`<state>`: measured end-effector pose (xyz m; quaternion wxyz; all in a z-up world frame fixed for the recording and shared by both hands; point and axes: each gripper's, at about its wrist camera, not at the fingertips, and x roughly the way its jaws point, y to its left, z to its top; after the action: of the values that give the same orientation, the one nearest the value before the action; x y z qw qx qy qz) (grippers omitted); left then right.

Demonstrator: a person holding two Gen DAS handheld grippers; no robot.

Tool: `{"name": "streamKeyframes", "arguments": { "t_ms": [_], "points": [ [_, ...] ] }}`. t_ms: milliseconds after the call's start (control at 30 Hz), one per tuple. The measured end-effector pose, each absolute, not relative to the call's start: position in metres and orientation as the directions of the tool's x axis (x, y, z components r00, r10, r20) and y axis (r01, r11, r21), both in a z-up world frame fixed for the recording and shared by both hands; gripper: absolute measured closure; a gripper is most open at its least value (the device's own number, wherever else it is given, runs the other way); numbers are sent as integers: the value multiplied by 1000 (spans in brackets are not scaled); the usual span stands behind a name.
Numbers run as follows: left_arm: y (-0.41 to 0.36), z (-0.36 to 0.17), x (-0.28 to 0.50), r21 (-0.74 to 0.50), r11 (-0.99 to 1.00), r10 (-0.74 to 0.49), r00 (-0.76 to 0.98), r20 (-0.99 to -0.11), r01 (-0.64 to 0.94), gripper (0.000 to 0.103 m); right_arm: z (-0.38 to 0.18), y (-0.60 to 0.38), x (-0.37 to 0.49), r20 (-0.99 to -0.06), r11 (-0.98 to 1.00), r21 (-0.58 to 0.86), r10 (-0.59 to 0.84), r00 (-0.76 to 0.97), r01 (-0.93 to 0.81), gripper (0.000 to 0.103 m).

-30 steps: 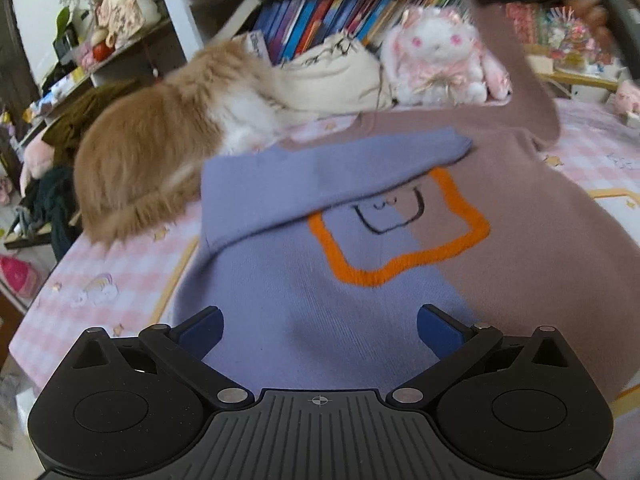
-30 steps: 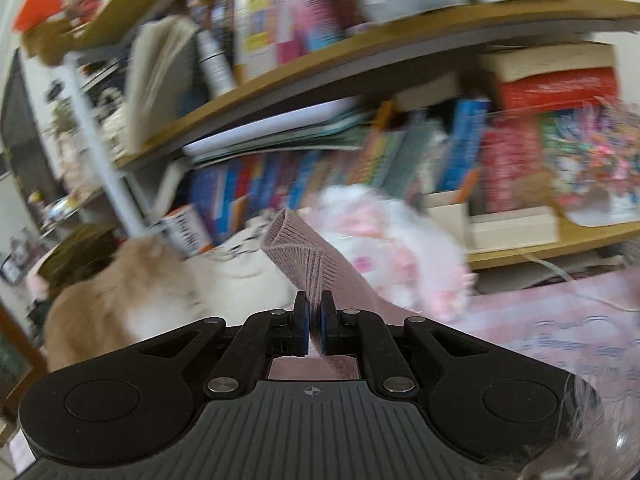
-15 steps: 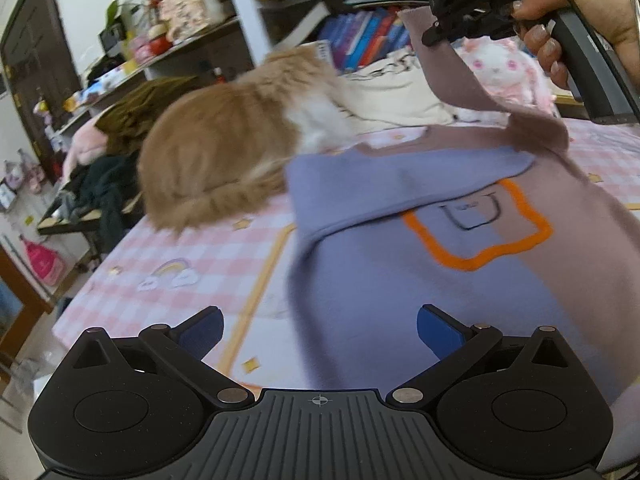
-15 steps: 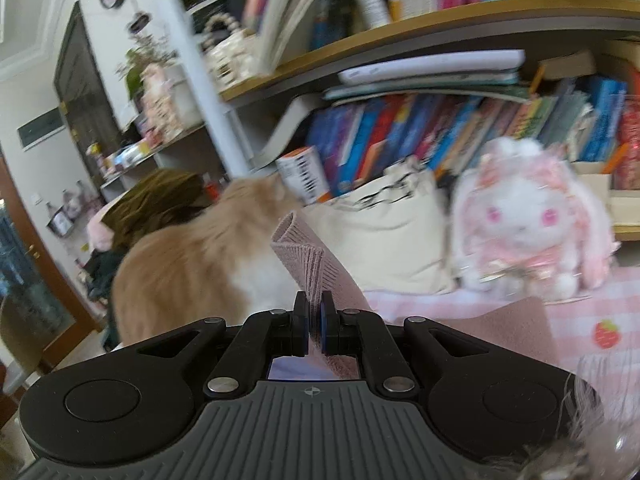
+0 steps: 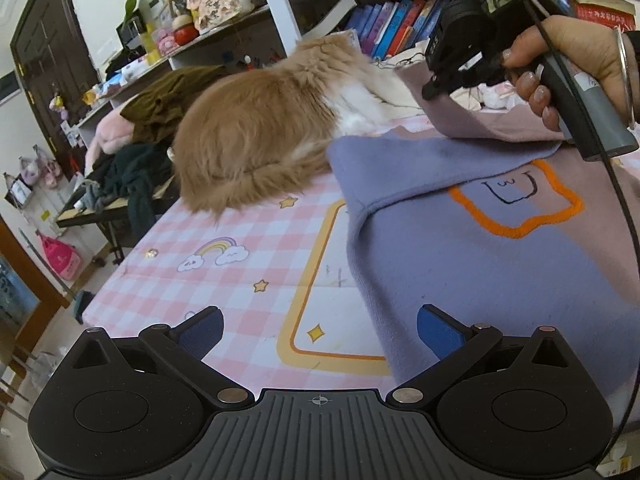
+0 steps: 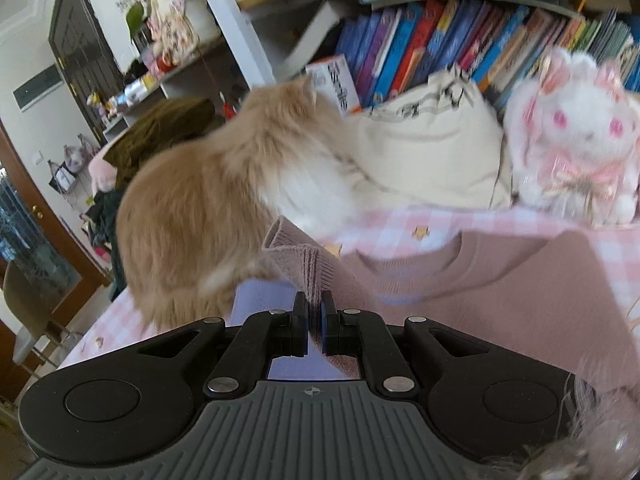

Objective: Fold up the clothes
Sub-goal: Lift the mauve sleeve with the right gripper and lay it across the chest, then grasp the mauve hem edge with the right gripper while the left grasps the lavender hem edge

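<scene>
Right wrist view: right gripper (image 6: 315, 312) clamped on mauve ribbed sleeve cuff (image 6: 298, 264).
Lilac-and-mauve knit sweater (image 5: 480, 264) looks soft, light, floppy; cuffs and hems suit grasping. Left gripper (image 5: 318, 330) spread apart, empty.

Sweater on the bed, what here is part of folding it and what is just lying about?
Part of the job:
sweater
mauve sleeve, pinched in the right hand-held gripper
left hand-held gripper, open

Just lying about:
cat
bunny plush
cream tote bag
books
checked bedsheet
</scene>
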<state>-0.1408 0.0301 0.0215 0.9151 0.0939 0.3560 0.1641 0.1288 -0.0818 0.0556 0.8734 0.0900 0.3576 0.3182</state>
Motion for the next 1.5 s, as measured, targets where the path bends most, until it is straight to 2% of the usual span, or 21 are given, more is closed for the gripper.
{"name": "streamKeyframes", "arguments": {
  "t_ms": [67, 133, 200, 400, 600, 833, 967, 1233, 1500],
  "points": [
    [30, 22, -140, 291, 929, 365, 694, -621, -228, 0, 52, -80, 128, -584, 773, 396, 628, 515, -495, 90],
    [29, 22, -139, 292, 931, 360, 697, -621, -221, 0, 53, -81, 125, -577, 751, 415, 653, 490, -513, 73],
    [28, 22, -137, 291, 933, 353, 700, -620, -213, 0, 57, -87, 120, -557, 729, 424, 678, 480, -538, 68],
    [18, 21, -125, 278, 943, 322, 715, -620, -184, 0, 63, -117, 106, -541, 710, 441, 698, 469, -549, 67],
    [7, 17, -114, 248, 957, 276, 716, -642, -147, 0, 53, -162, 88, -594, 746, 425, 657, 464, -513, 67],
    [-1, 8, -108, 210, 969, 241, 697, -675, -132, 0, 37, -207, 53, -665, 793, 339, 583, 467, -506, 66],
    [1, 3, -105, 178, 971, 237, 683, -691, -157, 0, 30, -228, 32, -694, 814, 272, 535, 481, -514, 62],
    [14, -4, -100, 129, 962, 257, 643, -721, -240, 0, 12, -283, -2, -757, 874, 153, 404, 514, -461, 61],
    [34, -5, -99, 68, 944, 268, 628, -731, -323, 1, 6, -316, -17, -763, 917, 162, 350, 544, -364, 62]
  ]
}}
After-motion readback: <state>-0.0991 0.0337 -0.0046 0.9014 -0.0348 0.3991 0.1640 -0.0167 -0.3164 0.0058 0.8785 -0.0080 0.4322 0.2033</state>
